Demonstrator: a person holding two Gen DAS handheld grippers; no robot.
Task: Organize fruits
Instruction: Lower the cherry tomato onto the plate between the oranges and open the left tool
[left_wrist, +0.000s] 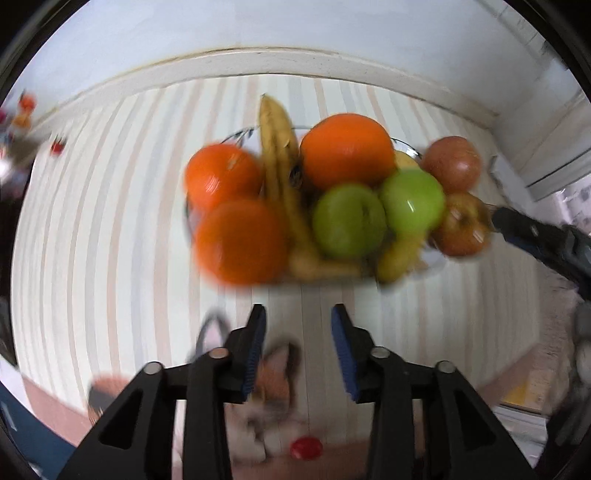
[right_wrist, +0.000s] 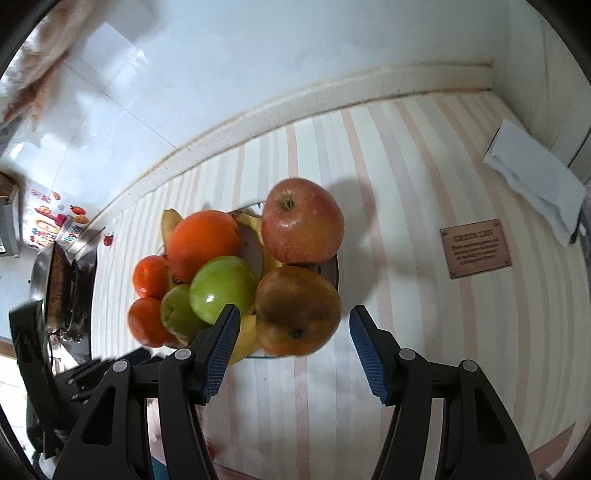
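A glass bowl (left_wrist: 432, 260) on the striped table holds a pile of fruit: three oranges (left_wrist: 347, 151), two green apples (left_wrist: 349, 221), bananas (left_wrist: 280, 155) and two red apples (left_wrist: 452, 164). My left gripper (left_wrist: 298, 314) is open and empty, just short of the bowl's near side. In the right wrist view the same bowl (right_wrist: 334, 271) shows a red apple (right_wrist: 303, 221) on top and a bruised red apple (right_wrist: 297, 310) in front. My right gripper (right_wrist: 293, 315) is open, its fingers either side of the bruised apple, not touching it. The right gripper also shows in the left wrist view (left_wrist: 496, 218).
The table has a striped cloth (right_wrist: 406, 166) and meets a white wall at the back. A brown plaque (right_wrist: 476, 248) and a folded white cloth (right_wrist: 532, 177) lie to the right. A pan (right_wrist: 51, 284) stands at the left. A cat (left_wrist: 273, 398) sits below the table edge.
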